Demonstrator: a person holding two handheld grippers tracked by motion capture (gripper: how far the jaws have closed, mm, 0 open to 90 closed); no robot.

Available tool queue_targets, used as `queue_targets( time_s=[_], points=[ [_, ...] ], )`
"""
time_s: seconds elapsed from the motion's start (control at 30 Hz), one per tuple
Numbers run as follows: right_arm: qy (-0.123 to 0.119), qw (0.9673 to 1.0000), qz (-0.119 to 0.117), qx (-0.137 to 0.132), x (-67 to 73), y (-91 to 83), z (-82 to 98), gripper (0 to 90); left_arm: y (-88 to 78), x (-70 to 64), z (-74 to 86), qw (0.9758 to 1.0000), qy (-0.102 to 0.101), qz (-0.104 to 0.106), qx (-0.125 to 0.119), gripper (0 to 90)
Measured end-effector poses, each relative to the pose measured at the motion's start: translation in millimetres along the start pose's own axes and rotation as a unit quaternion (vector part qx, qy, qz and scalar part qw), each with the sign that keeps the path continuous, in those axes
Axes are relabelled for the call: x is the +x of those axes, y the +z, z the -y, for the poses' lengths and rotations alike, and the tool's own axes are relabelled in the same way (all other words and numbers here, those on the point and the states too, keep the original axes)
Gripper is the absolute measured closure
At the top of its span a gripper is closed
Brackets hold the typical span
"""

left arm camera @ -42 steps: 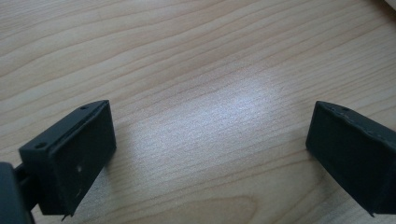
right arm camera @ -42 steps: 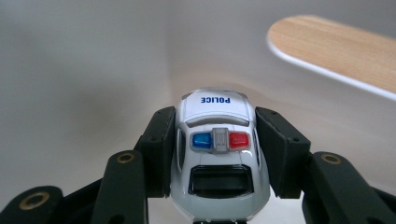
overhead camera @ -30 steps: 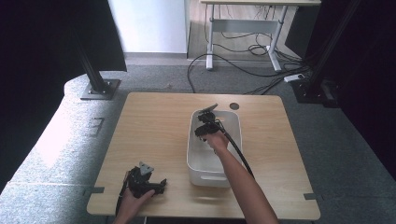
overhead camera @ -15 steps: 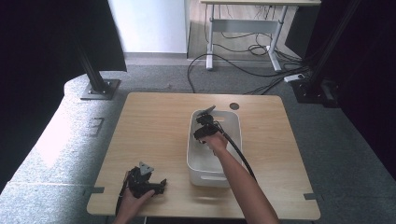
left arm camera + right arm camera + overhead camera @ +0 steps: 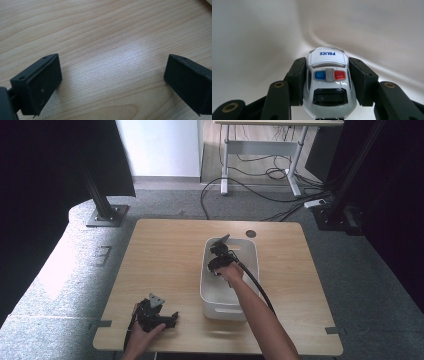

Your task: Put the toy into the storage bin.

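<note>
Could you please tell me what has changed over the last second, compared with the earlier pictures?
Hardly anything has visibly changed. The right hand-held gripper stays clamped on the white toy police car inside the white bin, at most shifting very slightly. The left hand-held gripper still rests open on the wooden table near its front left corner, with nothing between its jaws.

The scene is viewed from a fixed high camera set above the near edge of the wooden table [image 5: 165, 255], faced forward and down, so that the whole tabletop and the floor beyond are taken in. The left gripper view is taken close above bare tabletop [image 5: 105, 37], along that gripper's jaws. The right gripper view is taken very near, inside the white bin [image 5: 250, 251], whose wall [image 5: 257, 37] is shared with the high view.
</note>
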State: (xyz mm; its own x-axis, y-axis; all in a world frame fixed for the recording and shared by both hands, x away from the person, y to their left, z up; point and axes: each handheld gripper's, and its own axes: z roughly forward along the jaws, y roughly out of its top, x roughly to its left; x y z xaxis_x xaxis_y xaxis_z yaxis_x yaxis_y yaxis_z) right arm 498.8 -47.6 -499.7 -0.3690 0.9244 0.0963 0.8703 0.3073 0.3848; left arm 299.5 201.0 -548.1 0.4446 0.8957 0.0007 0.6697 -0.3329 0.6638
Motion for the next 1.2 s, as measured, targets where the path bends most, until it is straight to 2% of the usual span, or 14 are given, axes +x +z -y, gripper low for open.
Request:
queue_targets(
  time_s=[0.27, 0.4, 0.5, 0.73, 0.83, 0.97, 1.03, 1.2],
  points=[
    [0.012, 0.9999, -0.005, 0.009, -0.2, 3.4, -1.2, 49.0, -0.1, 0.0, 0.1, 1.0000, 0.000, 0.000, 0.000, 1.5],
    [0.008, 0.9999, -0.001, 0.007, 0.5, 3.0, -1.3, 49.1, -0.2, -0.1, 0.3, 1.0000, 0.000, 0.000, 0.000, 1.5],
    [0.018, 0.9998, -0.001, 0.001, -0.8, 2.1, -2.1, 49.0, -0.2, -0.1, 0.3, 1.0000, 0.000, 0.000, 0.000, 1.5],
    [0.017, 0.9998, -0.001, -0.007, -1.2, -0.3, -3.3, 44.0, -0.3, -0.1, 0.3, 1.0000, 0.000, 0.000, 0.000, 1.5],
    [0.014, 0.9998, 0.007, -0.014, -1.0, -4.5, -4.4, 42.6, -0.3, -0.1, 0.3, 1.0000, 0.000, 0.000, 0.000, 1.5],
    [0.024, 0.9991, 0.013, -0.031, -0.5, -14.5, -5.0, 39.4, -0.3, 0.0, 0.2, 1.0000, 0.000, 0.000, 0.000, 1.5],
    [0.019, 0.9990, 0.017, -0.037, -0.1, -19.8, -4.5, 35.6, -0.3, 0.0, 0.2, 1.0000, 0.000, 0.000, 0.000, 1.5],
    [0.005, 0.9990, 0.021, -0.039, -1.9, -30.3, -2.3, 33.2, -0.3, 0.0, 0.2, 1.0000, 0.000, 0.000, 0.000, 1.5]
  ],
)
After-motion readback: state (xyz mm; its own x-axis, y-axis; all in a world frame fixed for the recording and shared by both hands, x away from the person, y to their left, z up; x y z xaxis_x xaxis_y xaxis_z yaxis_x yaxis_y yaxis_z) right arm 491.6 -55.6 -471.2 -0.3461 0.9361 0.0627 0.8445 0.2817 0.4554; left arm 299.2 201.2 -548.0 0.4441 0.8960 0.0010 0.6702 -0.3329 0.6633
